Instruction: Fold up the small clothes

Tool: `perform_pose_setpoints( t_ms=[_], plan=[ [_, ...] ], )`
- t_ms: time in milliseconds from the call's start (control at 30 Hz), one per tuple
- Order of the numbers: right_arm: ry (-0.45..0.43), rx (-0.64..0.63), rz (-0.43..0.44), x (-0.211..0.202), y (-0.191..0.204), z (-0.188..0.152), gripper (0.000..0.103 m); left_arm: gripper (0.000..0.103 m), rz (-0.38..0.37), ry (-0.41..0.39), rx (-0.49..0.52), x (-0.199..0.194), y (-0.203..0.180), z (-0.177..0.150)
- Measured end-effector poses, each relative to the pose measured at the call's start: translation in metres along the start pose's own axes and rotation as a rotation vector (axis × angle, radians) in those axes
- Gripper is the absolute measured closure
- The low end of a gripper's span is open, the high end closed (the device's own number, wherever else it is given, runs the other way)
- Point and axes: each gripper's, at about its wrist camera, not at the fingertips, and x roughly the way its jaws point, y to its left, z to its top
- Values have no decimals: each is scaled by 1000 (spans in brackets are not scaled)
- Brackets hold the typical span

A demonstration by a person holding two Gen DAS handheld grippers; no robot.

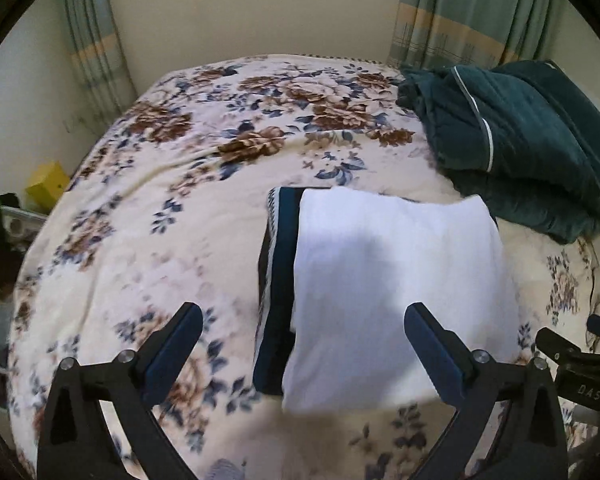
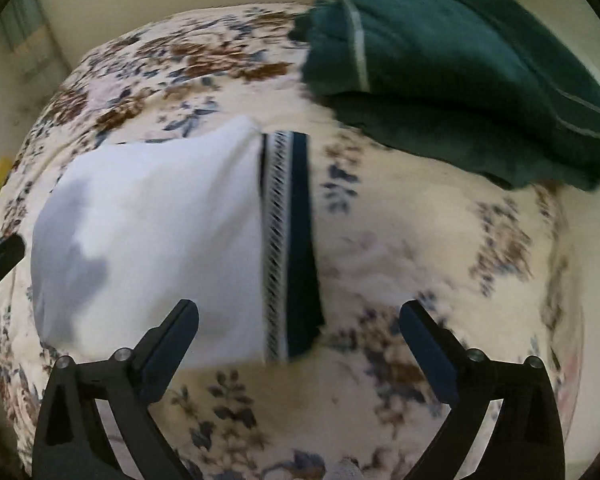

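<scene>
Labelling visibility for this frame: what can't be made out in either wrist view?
- White garment: type and underside unknown; folded, and the right view is motion-blurred.
- Dark trim: in the left view mostly covered by the white layer.
- Green bedding: far side cut by the fisheye edge.
- Yellow box: small, at the left view's rim; unreadable.
- Right claw: in the left view only a sliver shows.

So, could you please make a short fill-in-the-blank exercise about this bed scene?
1. The white garment has a dark blue ____ along one edge.
2. The folded green blanket lies on the ____ bedspread.
3. The left hand-held gripper and right hand-held gripper are both ____.

Missing words: band; floral; open
</scene>
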Motion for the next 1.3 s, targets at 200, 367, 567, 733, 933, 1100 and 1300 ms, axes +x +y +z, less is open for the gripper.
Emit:
perform_pose_setpoints(
  t_ms=[200, 367, 567, 733, 933, 1100, 1300],
  plan=[
    [-55, -10, -28, -75, -12, -29, 1, 0, 16, -19, 12, -71, -10, -19],
    [-147, -4, -58, -162, -31, -59, 1, 0, 1, -62, -2, -144, -17, -32],
    [-262, -3, -69, -283, -53, -104, 1, 0, -7, -148, 11, -249, -26, -51],
    [-364, -12, -45, -377, -65, -145, 1, 0, -4, -221, 11, -331, -31, -74],
    [-454, -15, -20, -469, -78, -200, 1, 0, -11, -282, -9, -407, -30, -100],
    [-493, -5, 1, -526, -85, -238, 1, 0, -14, -314, -35, -453, -27, -120],
    [-552, -20, 4, -573, -91, -272, 1, 0, -9, -352, -24, -482, -26, -136]
  ],
)
